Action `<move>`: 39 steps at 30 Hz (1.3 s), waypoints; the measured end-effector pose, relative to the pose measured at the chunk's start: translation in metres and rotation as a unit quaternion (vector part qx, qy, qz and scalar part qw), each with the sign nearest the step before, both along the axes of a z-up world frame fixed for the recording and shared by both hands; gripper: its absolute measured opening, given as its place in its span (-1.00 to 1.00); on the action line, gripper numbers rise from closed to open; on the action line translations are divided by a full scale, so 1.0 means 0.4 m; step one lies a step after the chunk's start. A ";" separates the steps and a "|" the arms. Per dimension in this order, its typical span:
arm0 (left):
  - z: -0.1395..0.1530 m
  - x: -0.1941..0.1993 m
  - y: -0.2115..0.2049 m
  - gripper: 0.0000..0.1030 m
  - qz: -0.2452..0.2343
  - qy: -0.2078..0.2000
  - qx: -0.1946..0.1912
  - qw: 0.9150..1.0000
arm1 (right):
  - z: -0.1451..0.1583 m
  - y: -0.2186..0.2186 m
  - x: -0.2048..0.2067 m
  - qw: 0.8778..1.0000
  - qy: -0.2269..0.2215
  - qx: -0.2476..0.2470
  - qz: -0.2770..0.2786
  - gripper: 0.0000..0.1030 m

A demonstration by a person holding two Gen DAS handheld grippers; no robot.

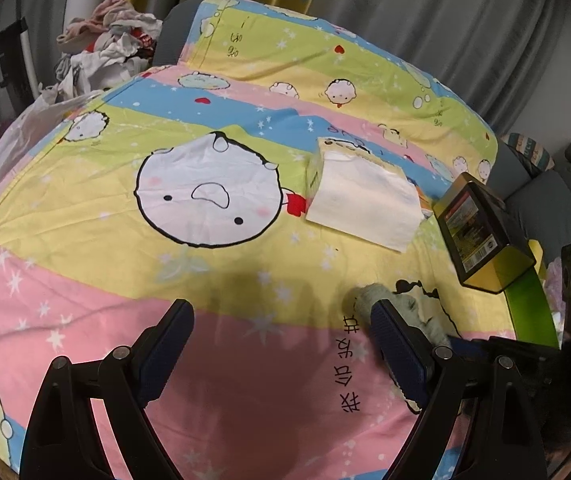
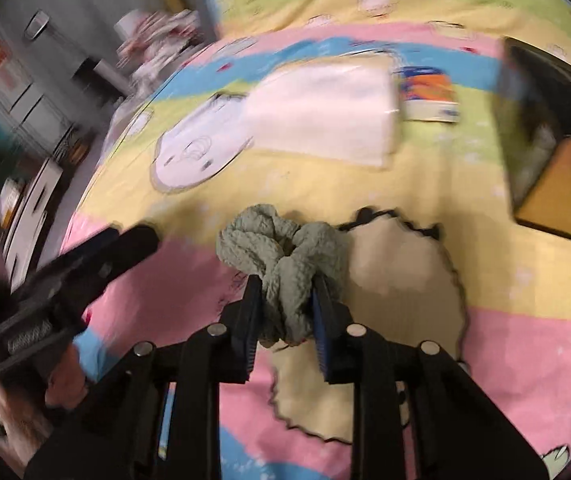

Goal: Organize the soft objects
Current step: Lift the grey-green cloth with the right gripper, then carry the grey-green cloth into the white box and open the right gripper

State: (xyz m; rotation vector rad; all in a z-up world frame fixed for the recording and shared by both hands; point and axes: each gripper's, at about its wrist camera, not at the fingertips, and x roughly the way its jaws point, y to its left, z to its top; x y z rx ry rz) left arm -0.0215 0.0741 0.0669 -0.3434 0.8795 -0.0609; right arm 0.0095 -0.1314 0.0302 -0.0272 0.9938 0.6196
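One big bed cover (image 1: 85, 280), striped pink, yellow, blue and green, with round cartoon faces. One pile of clothes (image 1: 101, 48) far off at 11 o'clock in the left wrist view. One pack of white tissues (image 1: 365, 200) at 1 o'clock. One dark box (image 1: 481, 232) with a yellow end at 3 o'clock, tipped on its side. One small green scrunchie (image 2: 281, 256), bumpy and soft, bunched into loops.

Two grippers. Left gripper (image 1: 281, 344) tilted down over the pink stripe, fingers wide apart, nothing between them. Right gripper (image 2: 285, 312) tilted down too, pinched tight on the scrunchie, close above the cover at 6 o'clock of the tissues.
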 end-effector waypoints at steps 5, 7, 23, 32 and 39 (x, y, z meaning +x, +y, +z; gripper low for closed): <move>-0.009 0.000 -0.003 0.75 -0.007 0.012 -0.012 1.000 | 0.003 -0.021 0.004 1.000 0.006 0.002 -0.014 0.48; -0.007 -0.002 -0.015 0.75 -0.020 0.012 -0.009 1.000 | 0.014 -0.033 -0.004 1.000 -0.005 0.009 -0.015 0.54; -0.074 0.011 -0.133 0.02 -0.103 0.042 -0.038 0.993 | -0.038 -0.024 0.050 0.990 0.065 0.115 -0.051 0.40; -0.058 0.009 -0.190 -0.34 -0.145 0.011 -0.056 0.988 | -0.043 -0.032 0.055 0.989 0.083 0.118 -0.033 -0.24; 0.055 0.030 -0.304 -0.34 -0.192 -0.057 -0.066 0.978 | 0.066 -0.179 0.028 0.982 0.024 0.171 -0.082 -0.25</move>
